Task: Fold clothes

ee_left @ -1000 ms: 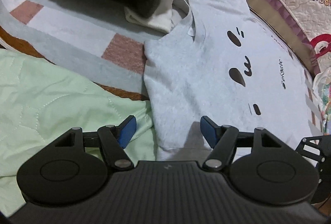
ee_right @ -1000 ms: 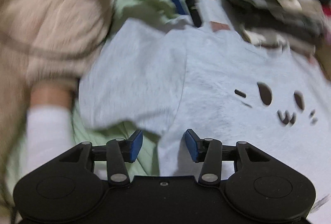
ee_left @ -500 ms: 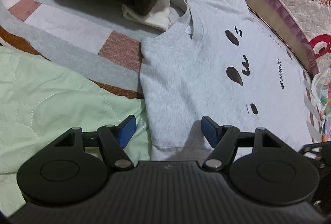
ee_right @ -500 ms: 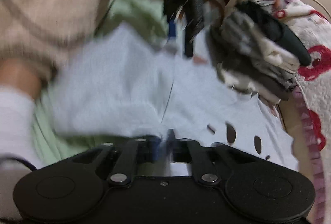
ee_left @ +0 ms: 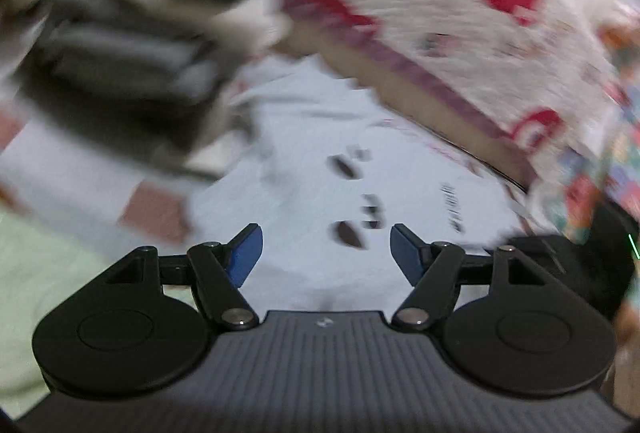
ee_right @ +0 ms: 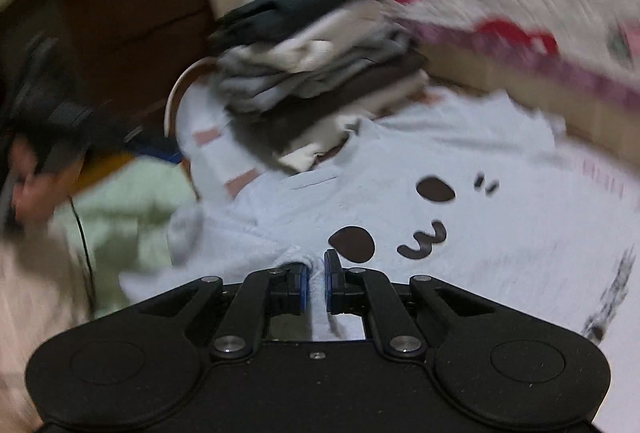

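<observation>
Fabric from the pale grey T-shirt (ee_right: 460, 245) is pinched between the blue pads of my right hand-held gripper (ee_right: 316, 283), a bunched fold near the printed face. My left hand-held gripper (ee_left: 326, 253) stands wide, nothing between its pads, above the same shirt's lower part. I see the shirt lying spread on a striped rug (ee_right: 208, 125), its collar by a stack of folded clothes (ee_right: 316, 73). A green quilt (ee_right: 124, 201) lies to the left; a red-and-white quilt (ee_left: 460, 13) sits beyond.

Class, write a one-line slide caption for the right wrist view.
Right claw shut on a fold of the pale grey T-shirt, folded clothes stack behind.
</observation>
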{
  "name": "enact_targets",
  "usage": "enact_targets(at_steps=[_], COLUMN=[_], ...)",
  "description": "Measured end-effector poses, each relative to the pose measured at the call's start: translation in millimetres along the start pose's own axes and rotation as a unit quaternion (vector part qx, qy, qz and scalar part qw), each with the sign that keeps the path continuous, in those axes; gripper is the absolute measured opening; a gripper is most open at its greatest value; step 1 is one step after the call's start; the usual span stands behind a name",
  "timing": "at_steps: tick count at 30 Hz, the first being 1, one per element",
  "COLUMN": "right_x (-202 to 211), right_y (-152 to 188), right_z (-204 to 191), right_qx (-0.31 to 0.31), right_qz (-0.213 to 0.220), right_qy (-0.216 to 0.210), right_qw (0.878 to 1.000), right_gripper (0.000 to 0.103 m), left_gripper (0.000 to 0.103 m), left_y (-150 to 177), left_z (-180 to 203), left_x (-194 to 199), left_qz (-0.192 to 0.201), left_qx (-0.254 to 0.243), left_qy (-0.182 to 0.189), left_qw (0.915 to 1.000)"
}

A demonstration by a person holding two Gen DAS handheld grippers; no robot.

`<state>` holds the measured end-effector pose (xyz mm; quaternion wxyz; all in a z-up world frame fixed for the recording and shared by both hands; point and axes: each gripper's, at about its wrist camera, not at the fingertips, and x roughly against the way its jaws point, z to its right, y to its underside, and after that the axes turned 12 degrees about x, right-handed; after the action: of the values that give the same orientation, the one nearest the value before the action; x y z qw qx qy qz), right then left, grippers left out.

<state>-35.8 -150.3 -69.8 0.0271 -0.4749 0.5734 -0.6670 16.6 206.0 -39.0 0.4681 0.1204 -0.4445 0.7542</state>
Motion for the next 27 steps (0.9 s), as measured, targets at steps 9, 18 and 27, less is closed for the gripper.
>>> enact_targets(at_steps=[9, 18, 27], right_x=[0, 15, 22], right_y=[-3, -12, -6], right_z=[30, 36, 60], right_qx=[-0.067, -0.047, 0.037], right_qz=[0.012, 0.034, -0.014], right_qy=[-0.022, -0.014, 0.119], right_qw=[0.997, 0.998, 0.992], right_gripper=[0.008, 0.008, 0.016], left_gripper=[0.075, 0.005, 0.004], left_y=[37, 52, 21], left_z=[74, 105, 153], left_x=[-44, -109, -136], left_qz=[-0.045, -0.083, -0.004], left_qx=[-0.165, -0.211, -0.278], left_qy=[0.003, -0.042, -0.086], left_qw=[0.9852, 0.973, 0.9567])
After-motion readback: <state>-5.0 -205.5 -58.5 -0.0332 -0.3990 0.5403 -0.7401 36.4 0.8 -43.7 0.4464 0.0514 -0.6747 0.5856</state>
